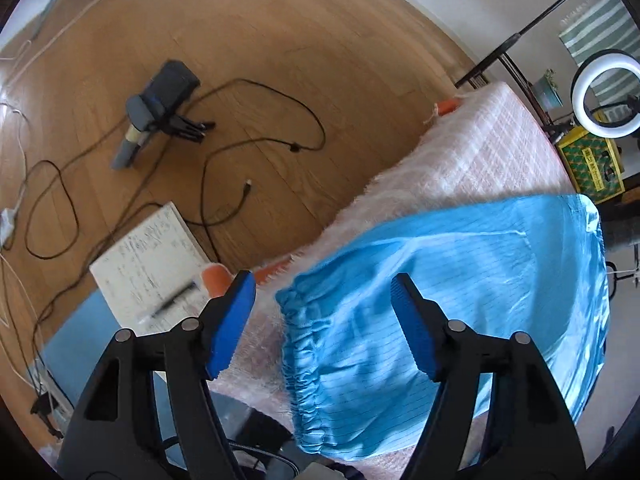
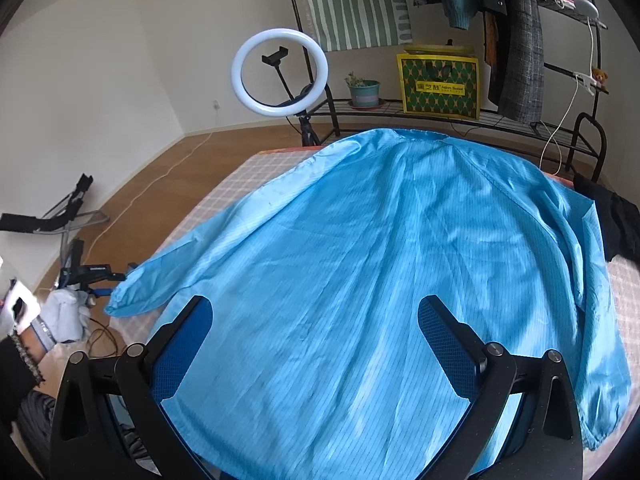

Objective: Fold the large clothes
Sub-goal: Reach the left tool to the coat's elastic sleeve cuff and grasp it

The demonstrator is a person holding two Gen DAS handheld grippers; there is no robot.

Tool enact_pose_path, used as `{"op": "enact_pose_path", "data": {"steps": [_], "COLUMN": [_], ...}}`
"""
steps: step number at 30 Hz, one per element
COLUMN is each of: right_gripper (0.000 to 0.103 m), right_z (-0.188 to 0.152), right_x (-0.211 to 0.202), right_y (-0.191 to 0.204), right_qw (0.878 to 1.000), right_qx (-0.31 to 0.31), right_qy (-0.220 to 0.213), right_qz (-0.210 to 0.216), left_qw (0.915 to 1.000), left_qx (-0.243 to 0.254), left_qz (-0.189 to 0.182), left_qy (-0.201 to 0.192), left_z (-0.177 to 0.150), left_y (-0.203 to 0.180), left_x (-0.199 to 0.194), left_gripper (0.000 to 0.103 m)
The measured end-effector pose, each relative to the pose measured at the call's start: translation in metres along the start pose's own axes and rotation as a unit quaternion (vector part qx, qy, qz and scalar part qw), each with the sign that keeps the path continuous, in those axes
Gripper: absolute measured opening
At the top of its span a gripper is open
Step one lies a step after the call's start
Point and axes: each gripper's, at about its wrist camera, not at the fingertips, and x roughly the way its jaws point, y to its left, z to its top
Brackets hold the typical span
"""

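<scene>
Overhead, both tools gape empty: left tool (image 1: 324, 312) above one elastic cuff (image 1: 298, 344), right tool (image 2: 316, 344) over one blue garment (image 2: 380, 240).

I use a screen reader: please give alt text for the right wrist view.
A blue garment lies spread flat, sleeves out, over a pink checked cover, with the open right gripper just above its near hem. Behind stand a lit ring light and a clothes rack.
</scene>
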Motion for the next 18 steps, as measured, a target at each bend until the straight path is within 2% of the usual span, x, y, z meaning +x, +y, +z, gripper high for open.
{"op": "enact_pose_path", "data": {"steps": [1, 2, 3, 4, 10, 14, 17, 18], "right_gripper": [0.102, 0.102, 0.102, 0.102, 0.100, 0.084, 0.076, 0.070], "right_z": [-0.001, -0.002, -0.003, -0.004, -0.025, -0.047, -0.052, -0.051], "right_x": [0.002, 0.003, 0.004, 0.005, 0.016, 0.023, 0.025, 0.026], "right_y": [0.001, 0.003, 0.006, 0.009, 0.044, 0.083, 0.092, 0.092], "right_qw": [1.000, 1.000, 1.000, 1.000, 0.996, 0.986, 0.983, 0.984], "right_qx": [0.000, -0.001, -0.005, -0.012, -0.081, -0.147, -0.159, -0.154], "right_qy": [0.003, 0.005, 0.006, 0.008, 0.025, 0.046, 0.053, 0.055], "right_qz": [0.001, 0.003, 0.005, 0.008, 0.038, 0.063, 0.070, 0.071], "left_qw": [1.0000, 0.9997, 0.9991, 0.9987, 0.9968, 0.9896, 0.9793, 0.9764], "left_qx": [0.008, 0.022, 0.039, 0.047, 0.069, 0.100, 0.137, 0.149], "left_qz": [0.001, 0.009, 0.017, 0.016, -0.021, -0.065, -0.100, -0.106], "left_qy": [0.002, 0.005, 0.007, 0.007, -0.035, -0.080, -0.109, -0.115], "left_z": [-0.001, -0.002, -0.003, -0.005, -0.004, -0.008, -0.020, -0.024], "left_y": [-0.003, -0.008, -0.014, -0.018, -0.036, -0.062, -0.091, -0.100], "left_x": [0.002, 0.003, 0.005, 0.005, -0.025, -0.067, -0.096, -0.102], "left_gripper": [0.064, 0.043, 0.018, 0.014, 0.010, 0.010, 0.010, 0.010]}}
